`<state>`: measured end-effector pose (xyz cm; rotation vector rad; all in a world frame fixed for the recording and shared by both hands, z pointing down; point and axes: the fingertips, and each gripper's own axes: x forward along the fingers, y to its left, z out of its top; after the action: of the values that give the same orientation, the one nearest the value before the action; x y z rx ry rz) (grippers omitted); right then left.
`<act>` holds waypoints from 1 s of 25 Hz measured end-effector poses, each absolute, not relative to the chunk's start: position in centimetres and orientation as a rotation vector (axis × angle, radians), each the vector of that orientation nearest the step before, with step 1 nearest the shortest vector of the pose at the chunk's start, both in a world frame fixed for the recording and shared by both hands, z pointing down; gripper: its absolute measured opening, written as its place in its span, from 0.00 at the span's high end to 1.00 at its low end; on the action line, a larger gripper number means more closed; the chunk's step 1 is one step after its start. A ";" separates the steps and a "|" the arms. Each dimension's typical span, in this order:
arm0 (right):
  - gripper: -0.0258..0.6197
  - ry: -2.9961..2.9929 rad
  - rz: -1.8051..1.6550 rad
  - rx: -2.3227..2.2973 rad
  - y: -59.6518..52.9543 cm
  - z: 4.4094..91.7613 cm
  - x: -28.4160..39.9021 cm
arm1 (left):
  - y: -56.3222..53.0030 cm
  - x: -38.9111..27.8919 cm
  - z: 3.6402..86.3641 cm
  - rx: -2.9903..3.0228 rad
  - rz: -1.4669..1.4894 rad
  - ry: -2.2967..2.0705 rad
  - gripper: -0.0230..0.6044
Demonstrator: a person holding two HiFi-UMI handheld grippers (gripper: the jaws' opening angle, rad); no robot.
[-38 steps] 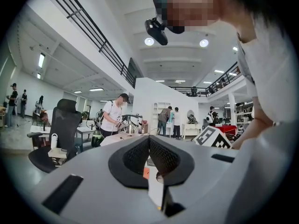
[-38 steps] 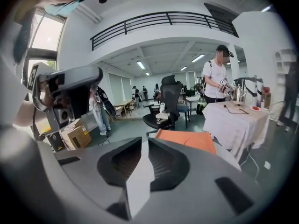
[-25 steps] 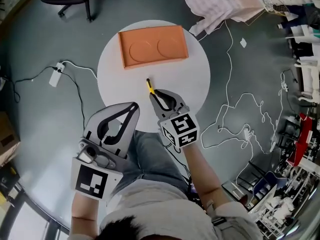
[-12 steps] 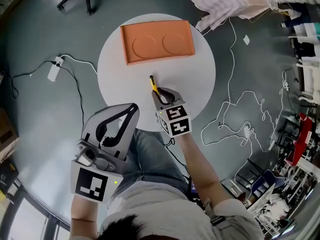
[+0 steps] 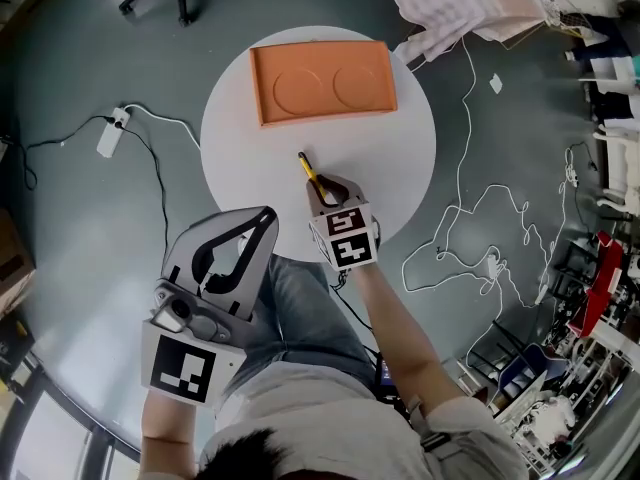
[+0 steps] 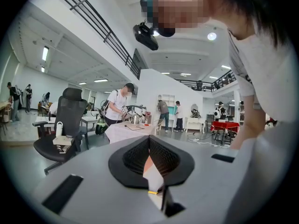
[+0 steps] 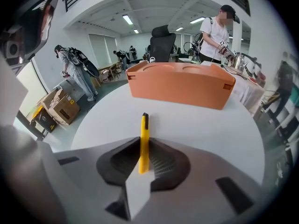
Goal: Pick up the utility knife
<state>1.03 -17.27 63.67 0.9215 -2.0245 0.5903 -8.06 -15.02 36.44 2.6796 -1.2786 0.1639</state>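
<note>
tipped steeper than before, right tongs (image 5: 318, 184) grip the utility knife (image 5: 306, 166); left tongs (image 5: 267, 212) hang back, closed, empty

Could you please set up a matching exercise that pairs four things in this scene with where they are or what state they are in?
Things:
1. utility knife
2. orange tray
3. left tongs
4. white power strip

Places or states:
A. on the floor, left of the table
B. at the far side of the round white table
C. clamped between the right tongs
D. shut, with nothing between them

Pairs: 1-C, 2-B, 3-D, 4-A.
</note>
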 end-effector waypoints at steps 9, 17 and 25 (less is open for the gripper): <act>0.88 -2.054 0.550 0.930 -17.2 62.0 0.2 | -14.4 -8.4 35.5 2.706 0.182 -1.283 0.95; 0.88 -2.262 0.524 0.996 -17.5 53.9 -1.2 | -13.4 -7.2 33.7 2.756 0.158 -1.261 0.95; 0.88 -2.478 0.448 1.097 -16.3 43.2 -0.5 | -12.1 -5.4 31.9 2.799 0.142 -1.224 0.95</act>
<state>-0.50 -16.25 43.18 1.0974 -2.4775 0.4484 -5.37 -12.09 31.88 2.7992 -1.2237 0.1417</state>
